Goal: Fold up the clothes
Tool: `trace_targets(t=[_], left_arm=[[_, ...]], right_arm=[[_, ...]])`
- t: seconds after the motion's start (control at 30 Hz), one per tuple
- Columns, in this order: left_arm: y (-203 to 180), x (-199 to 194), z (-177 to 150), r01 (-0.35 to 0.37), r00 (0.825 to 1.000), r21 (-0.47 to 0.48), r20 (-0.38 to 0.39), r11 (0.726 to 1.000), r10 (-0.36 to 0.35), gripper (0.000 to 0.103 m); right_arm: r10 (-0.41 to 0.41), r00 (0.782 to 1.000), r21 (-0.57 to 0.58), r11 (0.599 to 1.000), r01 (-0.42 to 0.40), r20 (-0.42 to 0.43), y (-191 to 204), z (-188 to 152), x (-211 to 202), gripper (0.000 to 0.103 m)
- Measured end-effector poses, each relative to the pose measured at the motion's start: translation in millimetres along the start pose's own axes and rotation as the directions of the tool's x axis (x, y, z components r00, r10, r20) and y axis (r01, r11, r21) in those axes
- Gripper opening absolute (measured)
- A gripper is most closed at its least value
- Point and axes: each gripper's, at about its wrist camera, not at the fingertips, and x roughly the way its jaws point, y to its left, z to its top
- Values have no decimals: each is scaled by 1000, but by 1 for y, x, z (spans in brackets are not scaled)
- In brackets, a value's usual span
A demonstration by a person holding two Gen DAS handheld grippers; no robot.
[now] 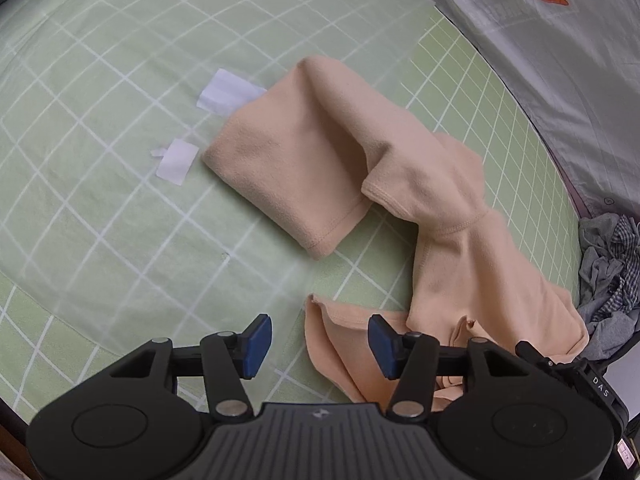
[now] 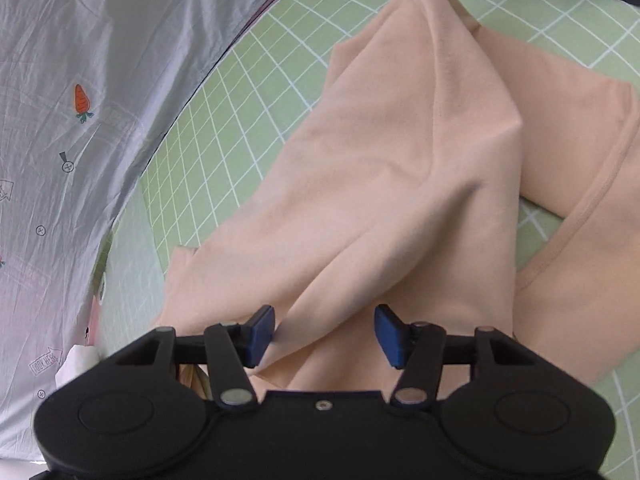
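Peach garment (image 1: 320, 152) (half-folded) nr gray clothes pile (image 1: 608, 276)

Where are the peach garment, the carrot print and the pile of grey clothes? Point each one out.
peach garment (image 1: 296, 160): left wrist view, on its folded flat part.
carrot print (image 2: 82, 99): right wrist view, on the orange body.
pile of grey clothes (image 1: 608, 276): left wrist view, on the crumpled middle of the heap.
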Motion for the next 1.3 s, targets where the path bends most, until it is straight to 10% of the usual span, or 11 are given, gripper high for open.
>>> trace_targets(t=[0.07, 0.17, 0.23, 0.33, 0.77, 1.1, 1.3], left_arm=[[-4, 6, -2, -9, 1000, 21, -10, 1000, 9, 53], [-10, 16, -4, -22, 999, 52, -25, 998, 23, 39], [-7, 21, -8, -13, 999, 42, -40, 999, 14, 12], [-3, 24, -13, -7, 999, 31, -40, 999, 8, 6], [-2, -38, -74, -20, 978, 70, 209, 997, 5, 4], [22, -31, -137, -158, 980, -38, 116, 987, 162, 5], [27, -46, -147, -182, 970, -80, 151, 980, 192, 24]], right_arm=[[32, 999, 18, 999, -32, 5, -9, 0, -2, 16], [73, 997, 3, 997, -73, 31, -21, 0, -15, 9], [80, 995, -14, 997, -80, 51, -28, -3, -26, 9], [82, 993, -13, 997, -82, 86, -39, -6, -43, 9], [6, 980, -37, 999, 1, 199, -100, -21, -107, 8], [-116, 988, -165, 977, 132, 106, -138, -29, -117, 8], [-165, 979, -265, 945, 192, 119, -129, -24, -123, 37]])
